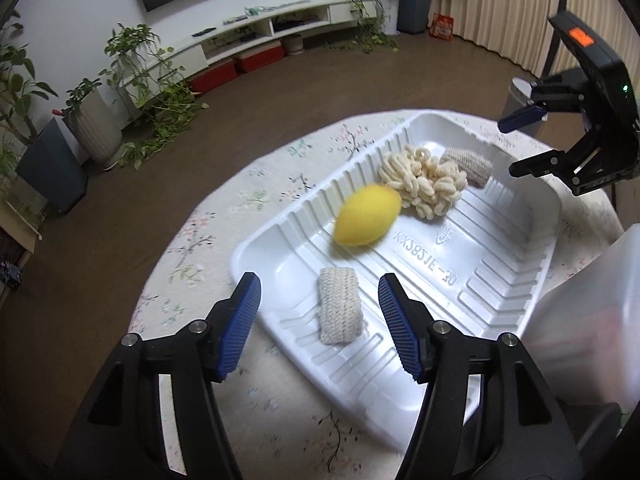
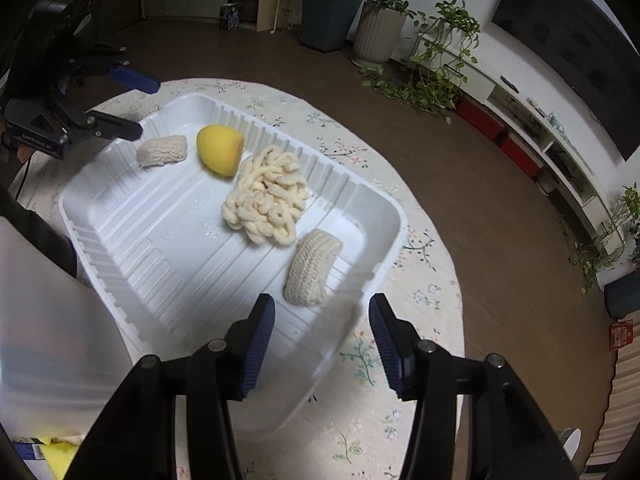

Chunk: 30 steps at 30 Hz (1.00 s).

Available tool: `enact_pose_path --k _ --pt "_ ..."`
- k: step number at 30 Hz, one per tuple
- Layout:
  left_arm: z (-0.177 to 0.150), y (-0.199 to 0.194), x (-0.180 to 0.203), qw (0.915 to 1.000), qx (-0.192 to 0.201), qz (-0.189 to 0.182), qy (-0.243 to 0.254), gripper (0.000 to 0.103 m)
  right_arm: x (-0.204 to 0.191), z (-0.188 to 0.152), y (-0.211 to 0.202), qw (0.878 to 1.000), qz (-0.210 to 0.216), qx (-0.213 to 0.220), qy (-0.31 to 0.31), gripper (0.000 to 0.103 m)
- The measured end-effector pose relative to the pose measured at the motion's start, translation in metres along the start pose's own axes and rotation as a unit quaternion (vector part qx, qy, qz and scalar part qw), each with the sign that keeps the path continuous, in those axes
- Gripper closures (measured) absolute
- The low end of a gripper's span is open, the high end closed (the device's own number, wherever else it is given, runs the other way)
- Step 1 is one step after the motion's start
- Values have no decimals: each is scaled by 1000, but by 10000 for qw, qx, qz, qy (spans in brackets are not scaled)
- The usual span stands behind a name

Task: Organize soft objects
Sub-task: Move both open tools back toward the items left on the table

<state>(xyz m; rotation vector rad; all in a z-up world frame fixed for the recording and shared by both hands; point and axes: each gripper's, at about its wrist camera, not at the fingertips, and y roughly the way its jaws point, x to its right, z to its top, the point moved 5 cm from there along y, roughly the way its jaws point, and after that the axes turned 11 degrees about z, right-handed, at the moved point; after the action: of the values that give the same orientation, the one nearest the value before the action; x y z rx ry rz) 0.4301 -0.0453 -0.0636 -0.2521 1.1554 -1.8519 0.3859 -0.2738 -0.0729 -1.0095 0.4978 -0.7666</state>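
Four soft objects are seen lying in a white ribbed tray (image 1: 496,280) on a round desk (image 1: 224,216) covered with a floral cloth. They are counted as one yellow foam lemon (image 1: 367,215), blurred as if rolling, one tangle of cream cord (image 1: 424,182) and two knitted cream rolls: the near roll (image 1: 339,305) below the left tool (image 1: 320,322) and the far roll (image 2: 313,268) just ahead of the right tool (image 2: 322,346). Both tools are held about half open over opposite ends of the tray, and nothing is gripped by either. The step is judged to be a release just completed, with all pieces gathered. A translucent bin (image 2: 48,320) is seen beside the tray; if more sorting is wanted, a fresh descent onto one piece is called for
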Motion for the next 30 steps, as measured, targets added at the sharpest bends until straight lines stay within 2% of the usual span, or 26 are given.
enact_pose_path --k 7,15,22,30 --pt "-19 -36 -18 9996 84 200 -170 43 10 -19 -37 9992 -181 199 307 51" --pt "-78 -96 -21 9974 141 382 -594 42 -11 -59 -98 9966 -260 552 551 51" --pt "-146 -155 5 9933 112 471 -1045 42 -72 -107 -136 9925 -45 956 757 49" --pt "-200 -205 59 9926 100 542 -1083 42 -172 -152 -148 9881 386 1297 729 44"
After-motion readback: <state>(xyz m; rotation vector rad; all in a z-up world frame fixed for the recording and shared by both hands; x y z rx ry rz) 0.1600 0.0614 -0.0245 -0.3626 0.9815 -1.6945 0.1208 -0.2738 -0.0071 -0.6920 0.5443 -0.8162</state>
